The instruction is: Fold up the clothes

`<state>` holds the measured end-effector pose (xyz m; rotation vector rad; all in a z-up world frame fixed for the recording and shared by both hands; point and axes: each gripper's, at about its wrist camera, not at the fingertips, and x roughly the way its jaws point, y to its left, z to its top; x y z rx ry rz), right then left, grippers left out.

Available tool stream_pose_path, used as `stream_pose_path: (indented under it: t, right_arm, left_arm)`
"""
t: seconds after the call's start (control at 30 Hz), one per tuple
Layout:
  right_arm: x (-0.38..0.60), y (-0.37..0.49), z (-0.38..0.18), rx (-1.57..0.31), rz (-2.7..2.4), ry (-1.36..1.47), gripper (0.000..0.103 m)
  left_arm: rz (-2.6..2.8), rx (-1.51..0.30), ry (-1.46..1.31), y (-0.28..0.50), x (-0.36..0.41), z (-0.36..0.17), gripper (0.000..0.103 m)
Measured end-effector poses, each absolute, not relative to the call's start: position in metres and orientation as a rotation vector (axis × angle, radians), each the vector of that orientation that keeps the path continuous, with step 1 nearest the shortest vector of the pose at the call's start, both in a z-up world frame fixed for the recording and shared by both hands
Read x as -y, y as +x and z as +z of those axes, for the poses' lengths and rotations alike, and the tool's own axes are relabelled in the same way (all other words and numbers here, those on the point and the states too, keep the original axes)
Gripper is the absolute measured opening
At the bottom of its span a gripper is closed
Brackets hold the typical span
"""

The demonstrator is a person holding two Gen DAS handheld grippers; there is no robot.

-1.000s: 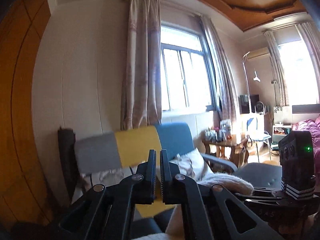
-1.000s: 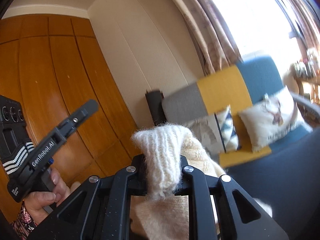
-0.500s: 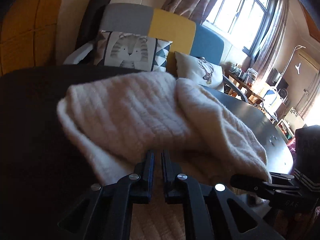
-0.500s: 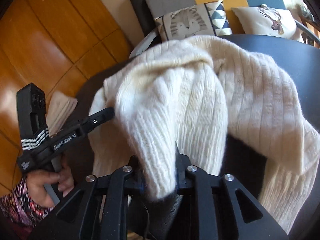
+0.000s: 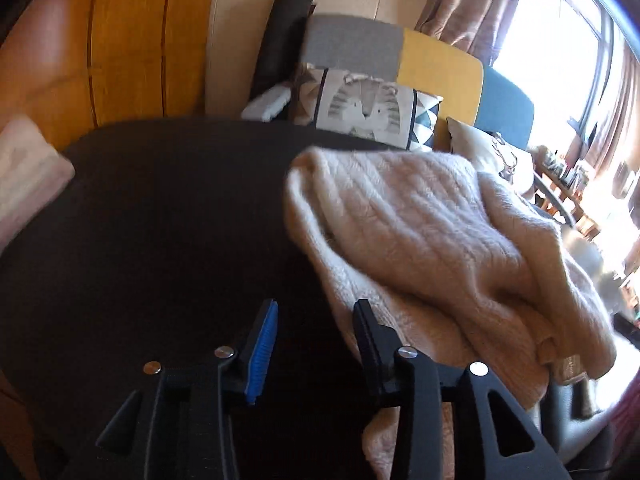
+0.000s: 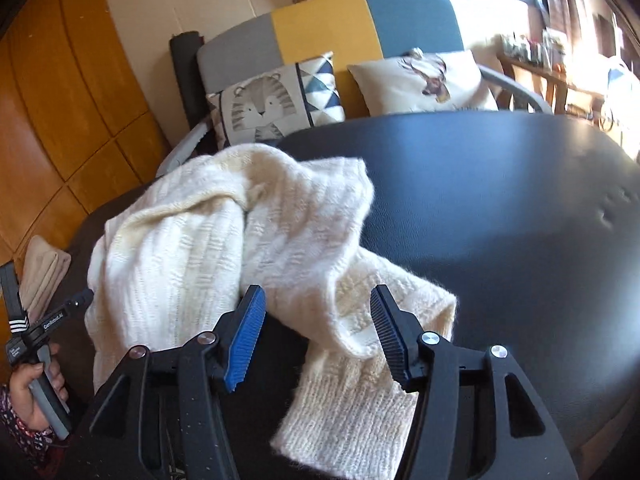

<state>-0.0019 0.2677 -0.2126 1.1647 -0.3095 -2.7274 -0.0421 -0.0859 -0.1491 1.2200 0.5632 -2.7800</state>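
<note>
Left wrist view: the left tool has its two fingers spread wide with nothing between them, the left finger faced with a blue ribbed pad; it hangs over the dark table; the cream knitted sweater lies in a loose heap on the right part of that table, its near edge just behind the tool's right finger, though contact cannot be told; a thick fold of the knit is laid over the lower layers and runs toward the right rim; at the far left edge of the table sits a folded pale pink cloth; behind the table stands a sofa with grey, yellow and blue back panels, and a tiger-print cushion leans against it; a curtain hangs beside the bright window at the upper right.

Right wrist view: the right tool is likewise spread open, gripping nothing; the sweater lies bunched on the left half of the table, and one ribbed sleeve end runs down between the open fingers toward the camera; the fingers stand to either side of that sleeve, apart from it; at the lower left a hand holds the handle of the left tool, beside the left edge of the sweater; the folded pale cloth lies just past it; the tiger-print cushion and a deer-print cushion rest on the sofa behind the table.
</note>
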Motion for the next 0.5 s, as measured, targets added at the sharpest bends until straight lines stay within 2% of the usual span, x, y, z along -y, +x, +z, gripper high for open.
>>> stream_pose_path:
  t: [0.17,0.27,0.33,0.37,0.4,0.5]
  right_arm:
    - [-0.252,-0.014,-0.228,0.254,-2.686,1.219,0.058]
    - [-0.239,-0.021,-0.237,0.177,-2.684,1.237,0.058]
    - [-0.233,-0.021,-0.239,0.120,-2.692,1.236,0.047]
    - [-0.233,-0.021,-0.239,0.101,-2.691,1.231,0.034]
    - [-0.232,-0.021,-0.239,0.081,-2.690,1.226,0.027]
    - [-0.237,-0.021,-0.241,0.099,-2.683,1.222,0.021]
  left_arm:
    - [-2.693,-0.735,1.282,-0.051,0.104,-0.160,0.046]
    - [-2.726,-0.822,1.219,-0.049,0.106,-0.156,0.046]
    - [-2.751,-0.879,1.171,-0.047,0.107,-0.153,0.046]
    - [-2.762,-0.908,1.146,-0.046,0.107,-0.151,0.046]
    - [-2.773,-0.937,1.122,-0.045,0.108,-0.150,0.047]
    - [-2.830,-1.010,1.027,-0.042,0.110,-0.142,0.054]
